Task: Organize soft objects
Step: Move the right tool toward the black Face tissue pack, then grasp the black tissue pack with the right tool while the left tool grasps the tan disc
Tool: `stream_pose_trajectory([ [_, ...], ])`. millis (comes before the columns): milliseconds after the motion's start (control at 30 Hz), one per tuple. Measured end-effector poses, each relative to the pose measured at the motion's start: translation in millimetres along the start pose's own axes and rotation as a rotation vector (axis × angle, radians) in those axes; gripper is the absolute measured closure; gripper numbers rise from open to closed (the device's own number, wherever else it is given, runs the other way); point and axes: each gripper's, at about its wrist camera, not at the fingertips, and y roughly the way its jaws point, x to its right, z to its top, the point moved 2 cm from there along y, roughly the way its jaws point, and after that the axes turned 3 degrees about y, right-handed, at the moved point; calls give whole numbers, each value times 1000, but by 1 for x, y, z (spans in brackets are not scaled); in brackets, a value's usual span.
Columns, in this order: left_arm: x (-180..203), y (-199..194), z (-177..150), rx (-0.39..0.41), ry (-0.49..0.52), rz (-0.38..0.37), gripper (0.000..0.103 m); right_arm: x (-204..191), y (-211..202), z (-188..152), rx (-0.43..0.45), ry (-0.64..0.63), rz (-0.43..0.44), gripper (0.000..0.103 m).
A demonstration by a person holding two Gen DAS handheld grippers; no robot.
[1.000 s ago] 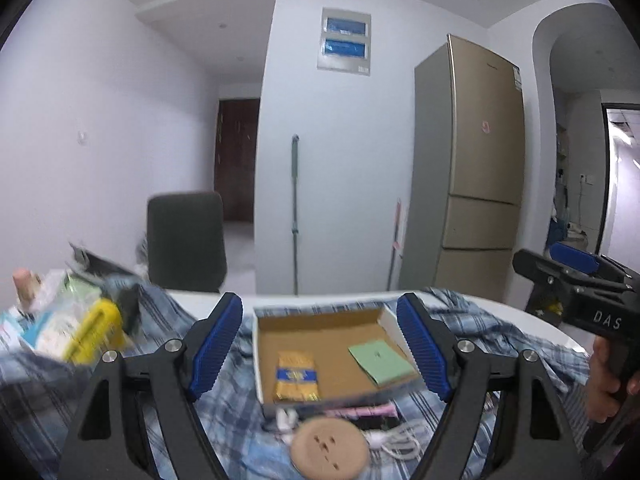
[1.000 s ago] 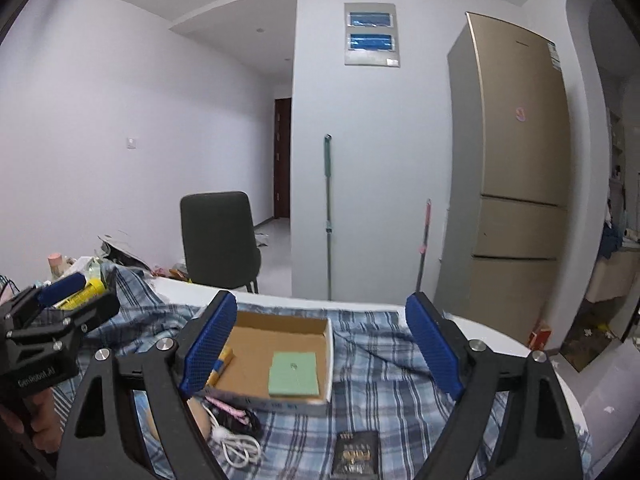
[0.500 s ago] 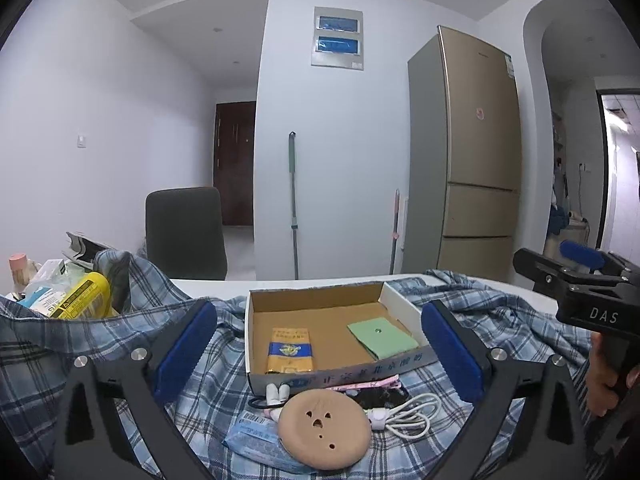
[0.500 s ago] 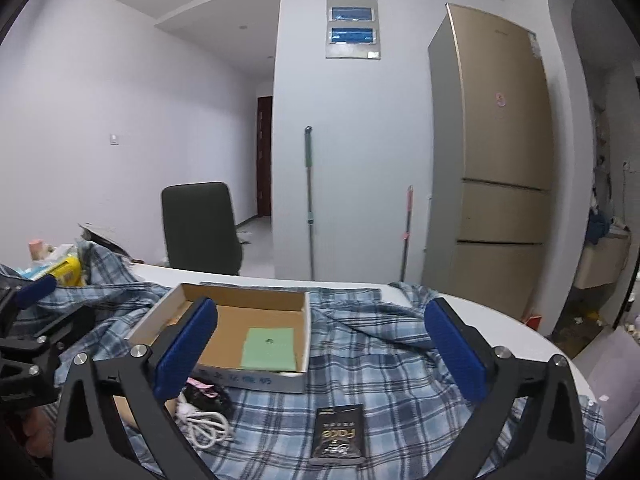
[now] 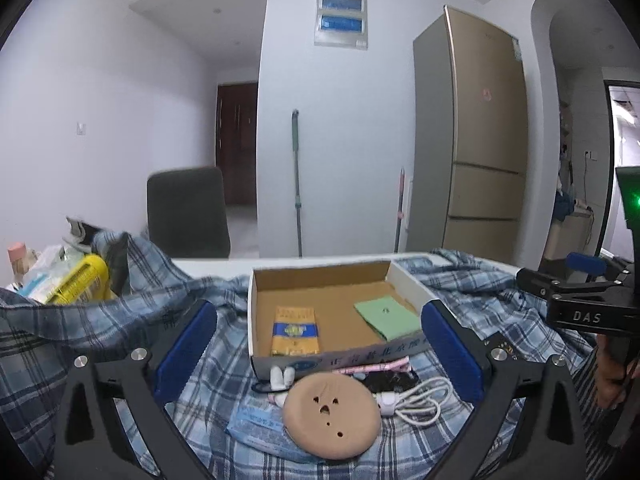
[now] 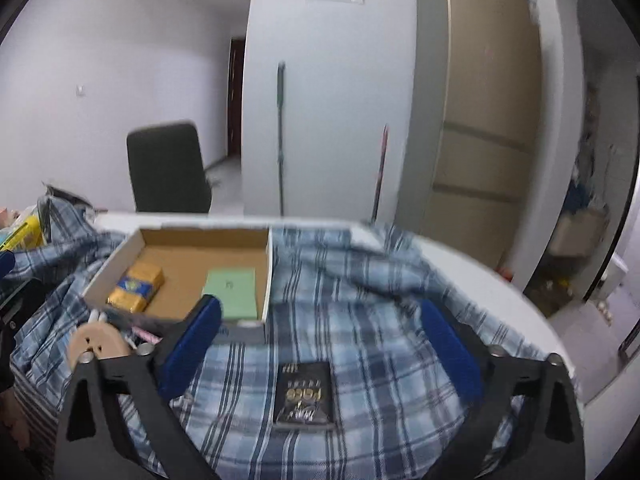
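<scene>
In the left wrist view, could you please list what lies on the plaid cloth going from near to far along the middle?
Tan round pad → white earbuds → cardboard box.

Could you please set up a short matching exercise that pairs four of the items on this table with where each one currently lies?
Things:
1. green packet
2. tan round pad
3. black packet
4. yellow bag

Places:
A. on the plaid cloth, between the right gripper's fingers
B. at the table's far left
C. inside the cardboard box
D. just in front of the box

Pairs: 1-C, 2-D, 3-A, 4-B
</scene>
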Motion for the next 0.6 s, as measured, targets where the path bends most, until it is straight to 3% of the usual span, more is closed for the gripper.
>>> stream_pose_trajectory([
  [133,-2,9,-3,-78,-13,-5,0,5,25,-8,-140,14,10,13],
  [333,1,13,-7,-123,3,-14,0,1,60,-29,-321,-30,46,24],
  [600,1,17,-10,-146,4,-18,0,-4,80,-49,-442,-45,59,31],
])
